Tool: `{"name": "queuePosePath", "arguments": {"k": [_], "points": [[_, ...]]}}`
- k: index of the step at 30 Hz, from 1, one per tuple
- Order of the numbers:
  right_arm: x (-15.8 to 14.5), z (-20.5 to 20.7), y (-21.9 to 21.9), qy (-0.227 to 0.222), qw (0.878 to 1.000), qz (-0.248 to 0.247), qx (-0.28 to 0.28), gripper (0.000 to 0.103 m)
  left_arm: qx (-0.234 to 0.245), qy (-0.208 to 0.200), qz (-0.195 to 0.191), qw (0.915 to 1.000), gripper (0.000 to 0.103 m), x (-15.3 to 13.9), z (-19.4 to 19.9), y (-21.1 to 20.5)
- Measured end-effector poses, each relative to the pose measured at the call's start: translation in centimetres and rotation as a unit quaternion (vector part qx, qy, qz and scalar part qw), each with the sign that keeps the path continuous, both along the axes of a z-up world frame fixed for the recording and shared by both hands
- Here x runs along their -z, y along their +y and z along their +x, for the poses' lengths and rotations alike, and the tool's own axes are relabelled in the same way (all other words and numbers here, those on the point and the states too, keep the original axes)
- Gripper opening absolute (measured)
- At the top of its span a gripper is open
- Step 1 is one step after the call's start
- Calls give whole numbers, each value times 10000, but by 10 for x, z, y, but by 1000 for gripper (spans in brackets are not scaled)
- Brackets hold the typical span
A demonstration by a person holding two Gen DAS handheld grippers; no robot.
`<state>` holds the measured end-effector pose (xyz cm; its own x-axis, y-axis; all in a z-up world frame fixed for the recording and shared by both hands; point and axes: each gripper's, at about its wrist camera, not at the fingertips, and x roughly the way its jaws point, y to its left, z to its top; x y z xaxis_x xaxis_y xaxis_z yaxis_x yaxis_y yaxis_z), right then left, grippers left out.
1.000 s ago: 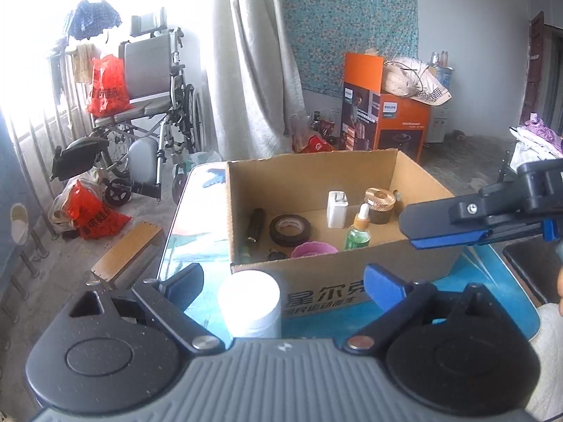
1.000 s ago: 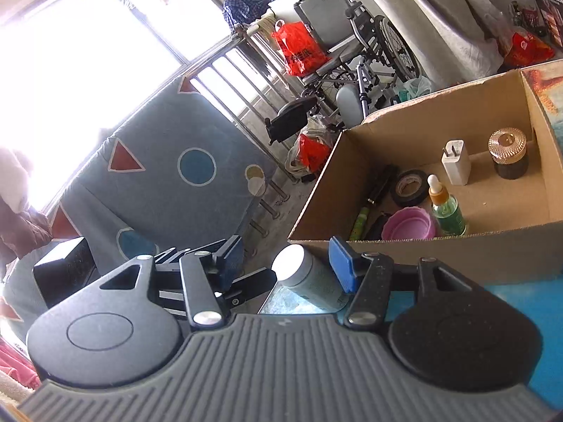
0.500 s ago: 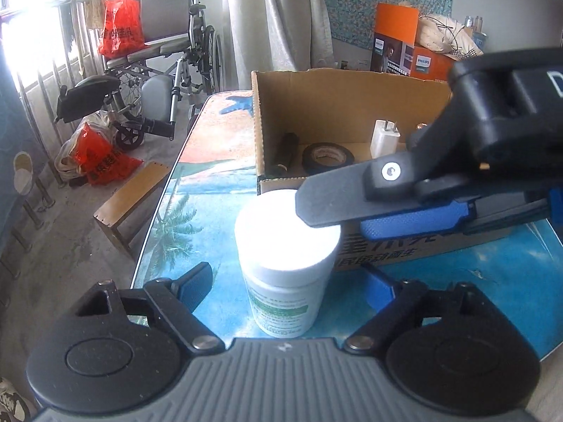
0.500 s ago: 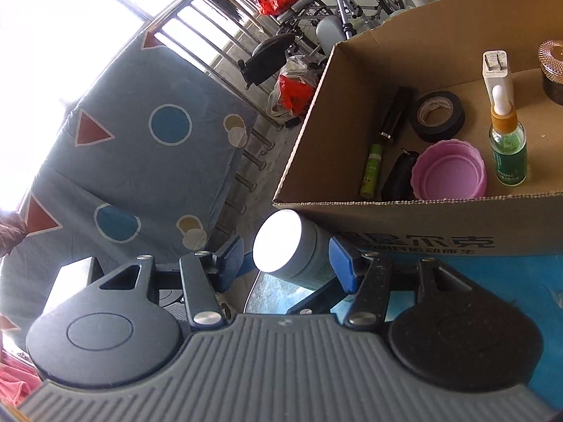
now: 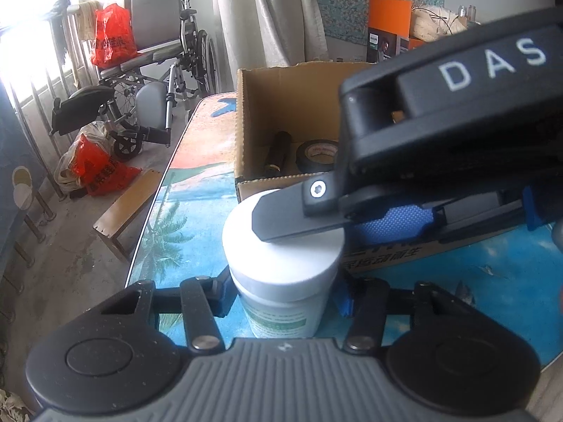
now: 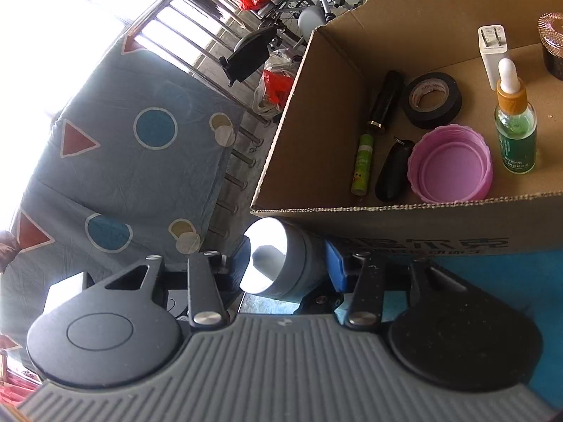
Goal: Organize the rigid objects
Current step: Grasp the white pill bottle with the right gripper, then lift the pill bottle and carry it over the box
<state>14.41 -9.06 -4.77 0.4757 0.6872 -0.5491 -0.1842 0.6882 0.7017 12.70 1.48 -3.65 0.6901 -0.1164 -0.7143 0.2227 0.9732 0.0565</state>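
Observation:
A white jar with a white lid [image 5: 281, 256] stands on the blue patterned table [image 5: 183, 218] just in front of the cardboard box [image 5: 246, 119]. My left gripper [image 5: 281, 299] is shut on the jar's body. My right gripper [image 6: 286, 263] is shut on the jar's lid [image 6: 278, 260] from the side; it shows in the left wrist view as a black arm [image 5: 440, 140] across the lid. The box [image 6: 422, 225] holds a black tape roll [image 6: 432, 100], a pink lid [image 6: 450, 165], a green dropper bottle [image 6: 515, 130], a white charger [image 6: 492, 52] and small tubes.
A wheelchair [image 5: 155, 70] with red bags stands at the back left by the window bars. A low wooden bench [image 5: 126, 207] sits on the floor left of the table. An orange box [image 5: 387, 31] is behind. A patterned blue sheet [image 6: 133, 147] hangs by the railing.
My left gripper moved in and closed on the jar's body. My right gripper came over the jar and closed on its lid.

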Motion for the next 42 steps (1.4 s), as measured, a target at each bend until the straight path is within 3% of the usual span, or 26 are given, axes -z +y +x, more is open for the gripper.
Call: {"name": "queuePosePath", "arguments": {"k": [19, 42], "points": [[-3, -18, -24, -15, 9997, 41, 220, 45, 220, -28, -126, 9997, 54, -7, -8, -15], [-1, -80, -128, -191, 9920, 153, 1238, 46, 1258, -57, -37, 9920, 54, -8, -29, -108]]}}
